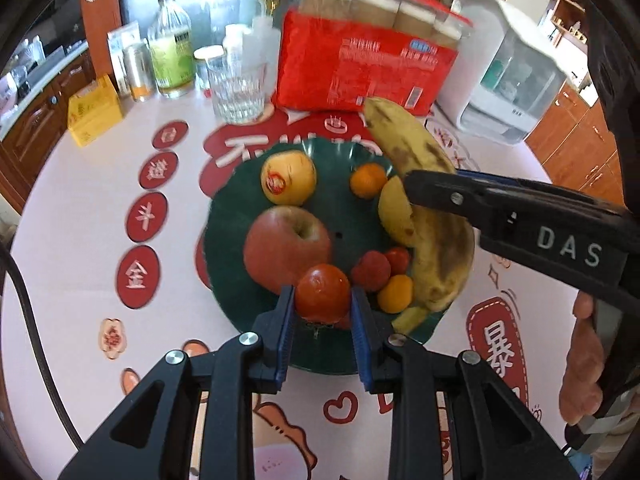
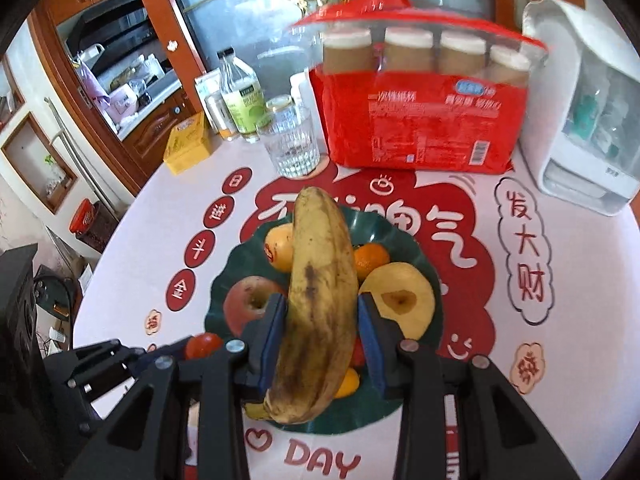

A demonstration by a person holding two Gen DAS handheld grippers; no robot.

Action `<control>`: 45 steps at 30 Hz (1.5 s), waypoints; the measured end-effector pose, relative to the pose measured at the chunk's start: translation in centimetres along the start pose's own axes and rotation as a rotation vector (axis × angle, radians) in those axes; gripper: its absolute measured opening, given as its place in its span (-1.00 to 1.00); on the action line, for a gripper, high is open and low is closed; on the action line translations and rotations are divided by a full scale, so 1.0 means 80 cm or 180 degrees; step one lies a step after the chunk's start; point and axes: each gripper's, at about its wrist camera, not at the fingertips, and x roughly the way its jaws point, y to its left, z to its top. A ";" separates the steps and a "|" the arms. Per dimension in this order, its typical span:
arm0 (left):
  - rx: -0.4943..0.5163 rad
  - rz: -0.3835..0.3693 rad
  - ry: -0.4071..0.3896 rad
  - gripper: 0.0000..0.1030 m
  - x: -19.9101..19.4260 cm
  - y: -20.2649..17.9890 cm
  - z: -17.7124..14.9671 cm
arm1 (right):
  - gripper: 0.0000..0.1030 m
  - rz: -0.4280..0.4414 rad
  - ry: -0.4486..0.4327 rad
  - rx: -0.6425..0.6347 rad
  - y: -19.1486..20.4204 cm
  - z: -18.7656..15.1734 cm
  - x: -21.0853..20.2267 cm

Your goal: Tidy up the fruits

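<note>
A dark green plate [image 1: 344, 216] holds a red apple [image 1: 286, 250], a yellow apple with a sticker [image 1: 288, 178], a mandarin [image 1: 369, 180], a yellow pear [image 1: 394, 214], strawberries [image 1: 372, 270] and a small orange [image 1: 395, 293]. My left gripper [image 1: 323, 300] is shut on a red tomato [image 1: 322, 292] over the plate's near edge. My right gripper [image 2: 322, 320] is shut on a spotted banana [image 2: 318, 304] and holds it above the plate [image 2: 384, 400]; the right gripper also shows in the left wrist view [image 1: 412, 188].
A red pack of paper cups [image 1: 364, 68], a drinking glass [image 1: 238, 88], bottles [image 1: 170, 54] and a yellow box [image 1: 94, 114] stand at the back of the round table. A white appliance [image 1: 508, 76] stands at the back right.
</note>
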 end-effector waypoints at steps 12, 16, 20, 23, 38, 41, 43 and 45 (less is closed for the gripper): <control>-0.0029 -0.0006 0.0167 -0.51 0.050 0.003 -0.002 | -0.29 -0.0017 -0.0068 0.0112 -0.014 -0.007 0.058; -0.0048 -0.0025 0.0171 -0.51 0.057 0.003 -0.002 | -0.50 0.0075 -0.0157 0.0171 -0.017 -0.006 0.063; -0.0073 -0.0002 0.0208 -0.44 0.062 0.003 -0.001 | -0.50 -0.0042 -0.0222 0.0076 -0.008 -0.003 0.065; -0.0125 0.0056 0.0226 0.08 0.063 0.007 -0.002 | -0.50 -0.0015 -0.0200 0.0071 -0.006 -0.004 0.066; -0.0233 0.0154 0.0085 0.56 0.009 0.015 -0.009 | -0.50 -0.0042 -0.0153 0.0072 -0.004 -0.020 0.027; -0.0242 0.0193 0.0066 0.58 -0.010 0.016 -0.016 | -0.50 -0.0096 -0.0164 0.0051 -0.002 -0.026 0.010; -0.0244 0.0235 0.0045 0.62 -0.023 0.017 -0.023 | -0.50 -0.0150 -0.0168 0.0034 0.000 -0.034 -0.003; -0.0242 0.0279 0.0006 0.68 -0.039 0.017 -0.032 | -0.50 -0.0177 -0.0154 0.0037 0.002 -0.045 -0.015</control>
